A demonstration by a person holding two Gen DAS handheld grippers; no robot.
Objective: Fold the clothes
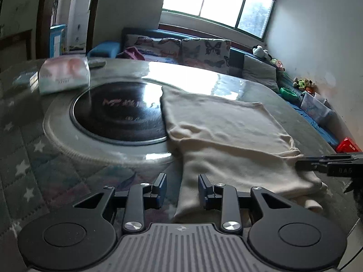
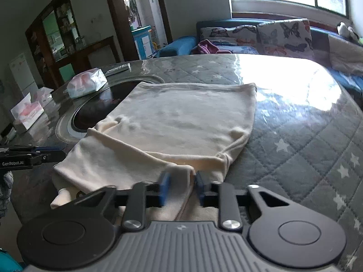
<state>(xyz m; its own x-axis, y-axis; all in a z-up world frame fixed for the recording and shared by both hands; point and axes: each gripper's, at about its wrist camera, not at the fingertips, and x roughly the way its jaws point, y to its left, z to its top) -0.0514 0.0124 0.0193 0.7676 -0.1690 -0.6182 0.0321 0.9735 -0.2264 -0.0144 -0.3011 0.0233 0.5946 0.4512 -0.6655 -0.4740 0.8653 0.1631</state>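
Observation:
A cream garment [image 1: 226, 136] lies partly folded on the table, one layer folded over the other; it also shows in the right wrist view [image 2: 181, 117]. My left gripper [image 1: 182, 187] is open at the garment's near left edge, its jaws astride the cloth's border without pinching it. My right gripper [image 2: 180, 184] is open over the near edge of the garment, cloth lying between its blue pads. The right gripper's side shows in the left wrist view [image 1: 304, 164] at the garment's right corner. The left gripper shows in the right wrist view [image 2: 52, 154].
The table has a quilted star-pattern cover [image 2: 295, 140] under clear plastic and a round black inset hob [image 1: 120, 115]. A tissue pack [image 1: 64, 74] lies behind the hob, and tissue boxes [image 2: 27, 111] at the left. A sofa with butterfly cushions [image 1: 204, 49] stands beyond.

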